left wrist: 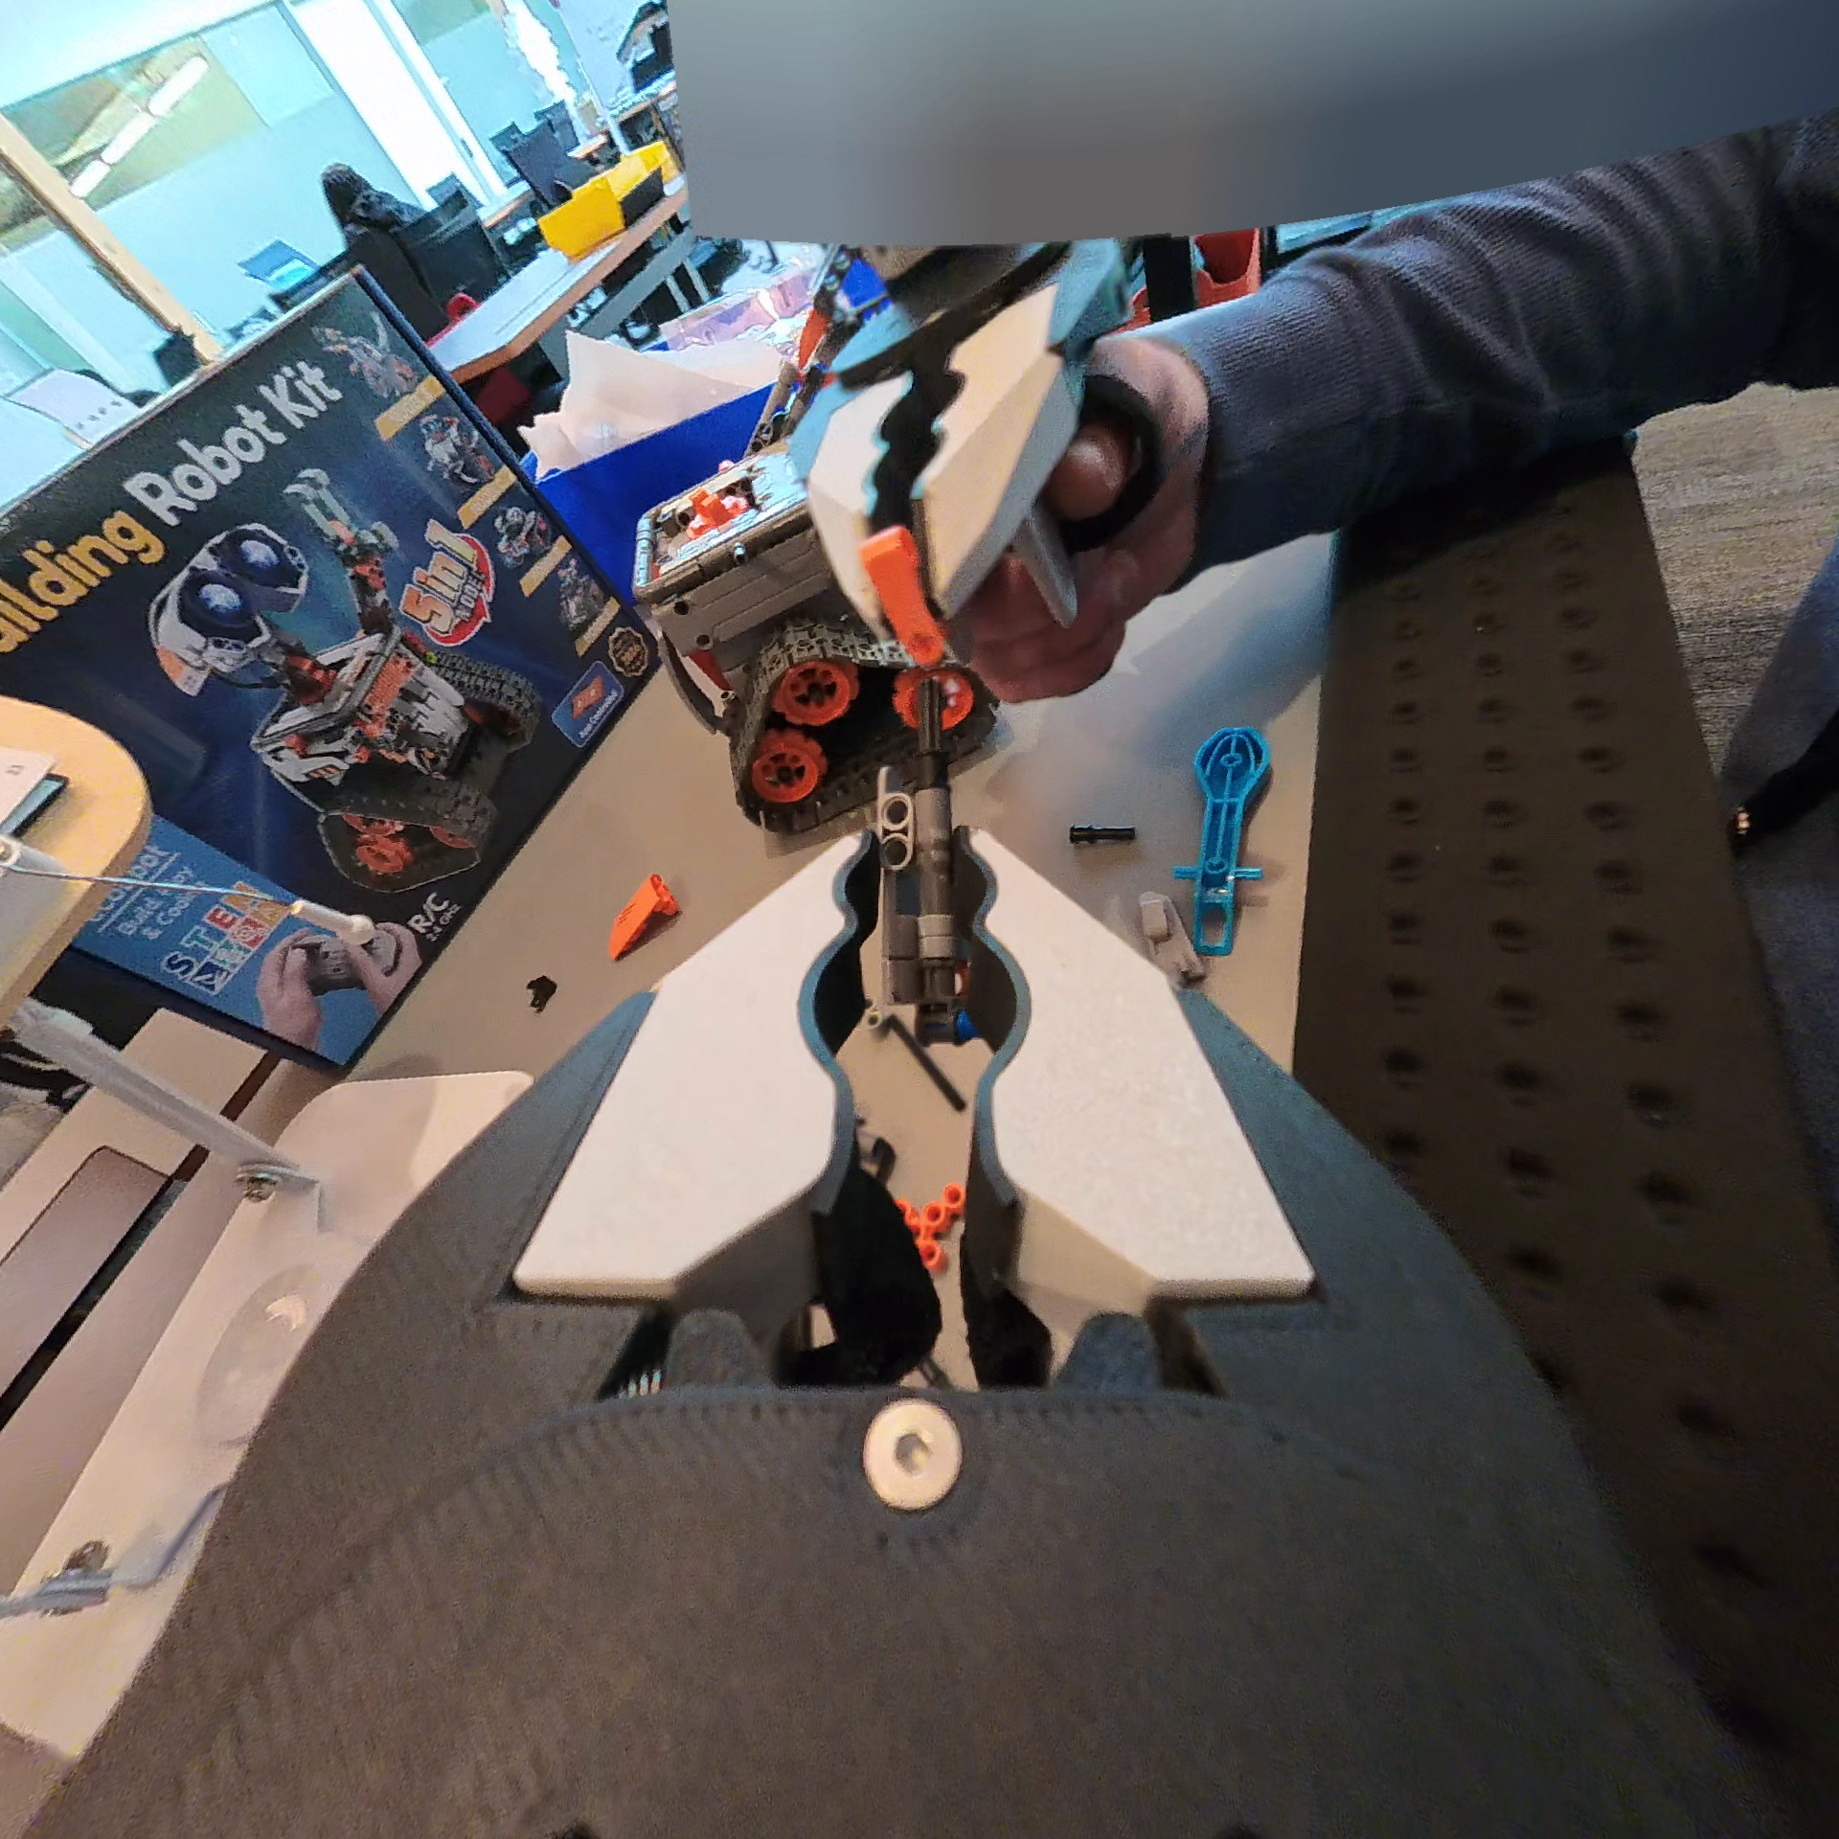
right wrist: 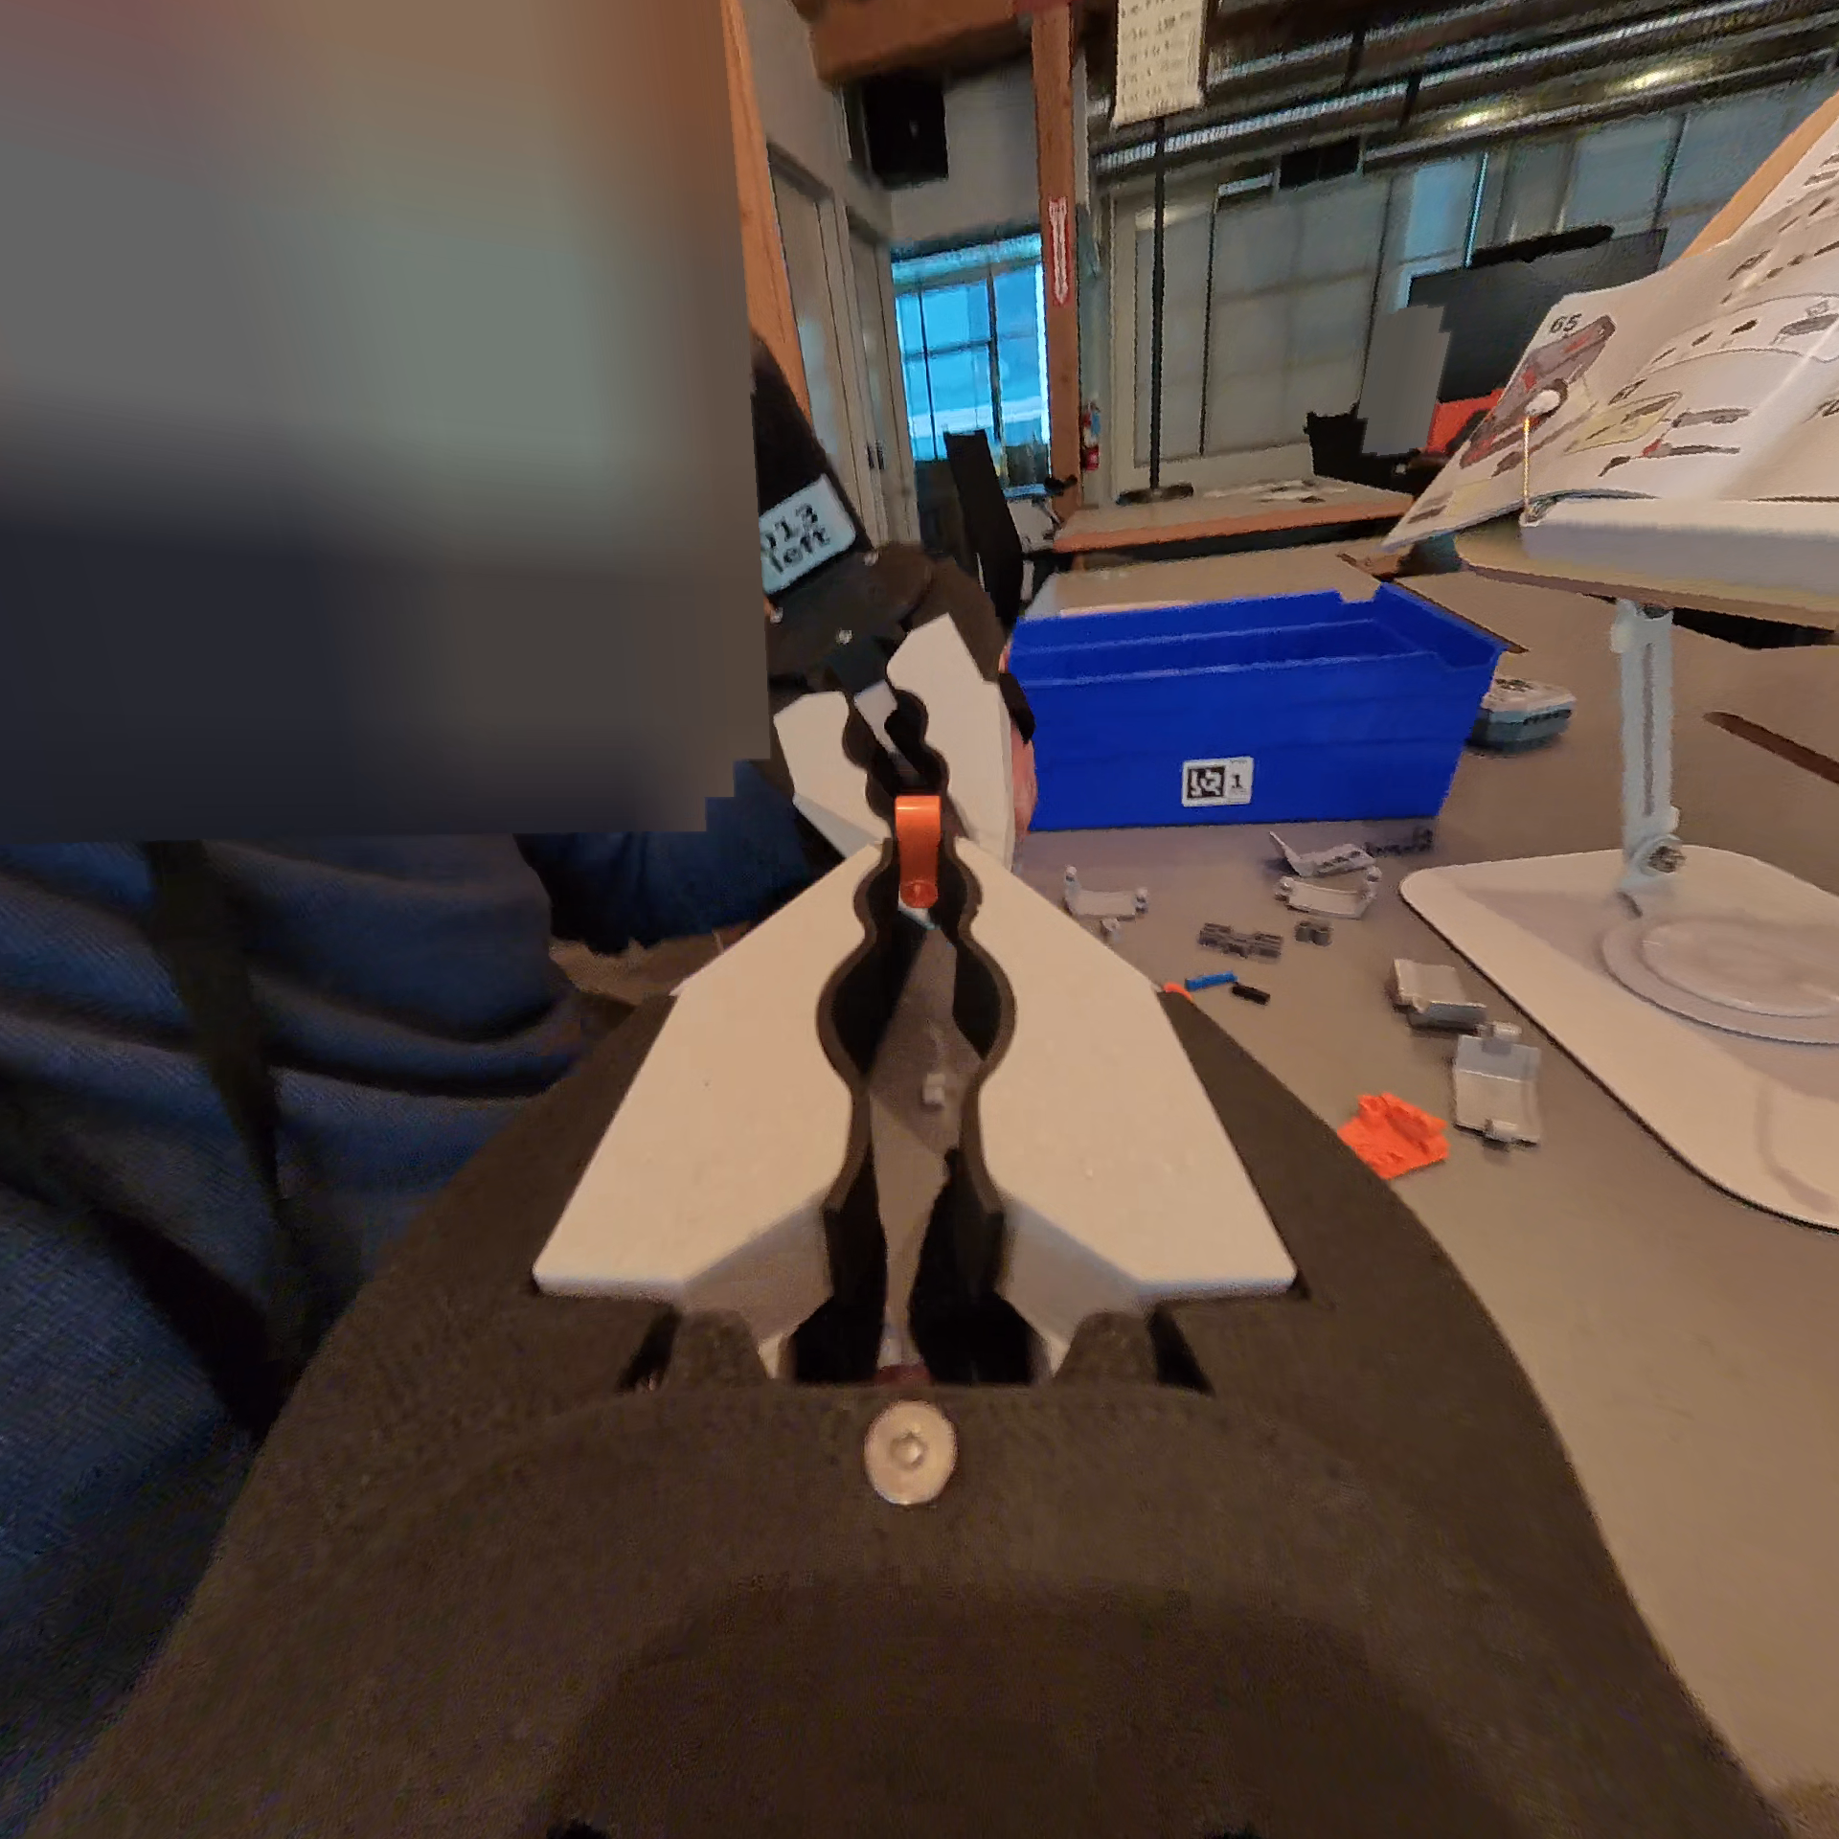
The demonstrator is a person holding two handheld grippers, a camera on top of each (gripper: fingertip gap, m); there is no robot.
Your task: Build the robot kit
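My left gripper is shut on a slim grey-and-black rod assembly that sticks out past its tips, with a small white beam on it. My right gripper comes in from above, shut on a small orange piece. That piece's lower end meets the rod's far tip. In the right wrist view the right gripper pinches the orange piece at its tips, and the left gripper is just beyond, facing it. A tracked robot model with orange wheels stands behind them.
The kit's box stands to the left. A blue tool, a black pin, an orange part and orange rings lie on the table. A blue bin, a booklet on its stand and loose grey parts lie to the right. About 4 centimeters separates my left fingertips from my right. Both grippers' tips are roughly 15 centimeters from the black pin.
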